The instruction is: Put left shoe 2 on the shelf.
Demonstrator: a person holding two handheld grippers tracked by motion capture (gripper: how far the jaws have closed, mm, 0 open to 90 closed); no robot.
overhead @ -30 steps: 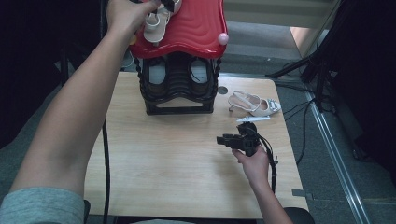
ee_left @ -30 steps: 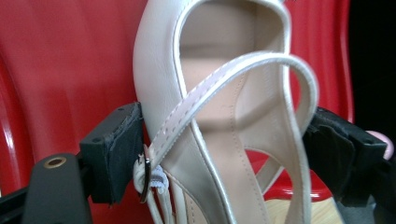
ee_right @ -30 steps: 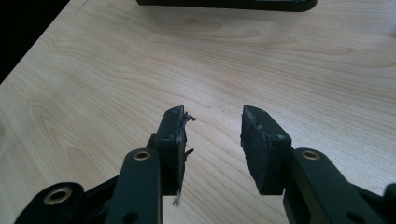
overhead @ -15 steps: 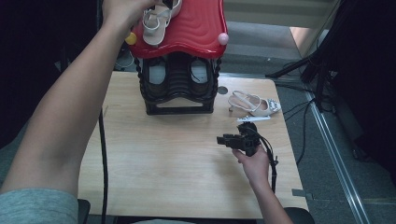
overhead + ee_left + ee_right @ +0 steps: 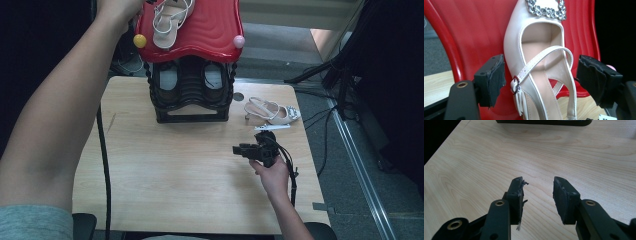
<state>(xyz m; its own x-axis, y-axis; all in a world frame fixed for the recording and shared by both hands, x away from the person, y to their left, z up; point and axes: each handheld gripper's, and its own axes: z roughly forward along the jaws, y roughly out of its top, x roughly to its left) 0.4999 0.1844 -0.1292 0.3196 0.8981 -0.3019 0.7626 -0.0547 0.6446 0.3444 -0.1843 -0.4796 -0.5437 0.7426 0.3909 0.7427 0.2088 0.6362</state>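
A white strappy shoe (image 5: 170,22) with a jewelled buckle lies on the red wavy top (image 5: 210,35) of a black shoe rack (image 5: 192,95). In the left gripper view the same shoe (image 5: 534,42) lies between the wide-apart jaws of my left gripper (image 5: 541,75), which is open, its pads clear of the shoe's sides. A matching white shoe (image 5: 272,111) rests on the table to the right of the rack. My right gripper (image 5: 245,149) hovers low over the wooden table (image 5: 165,175), open, with nothing between its pads (image 5: 564,197).
The rack's two compartments (image 5: 167,80) each hold something dark. A yellow ball (image 5: 140,41) and a pink ball (image 5: 239,41) sit at the red top's corners. A white tag (image 5: 272,127) lies beside the right hand. Black stand legs (image 5: 330,70) rise beyond the table's right edge.
My left hand has drawn back to the left off the shoe, which stays on the red top. The right gripper has not moved.
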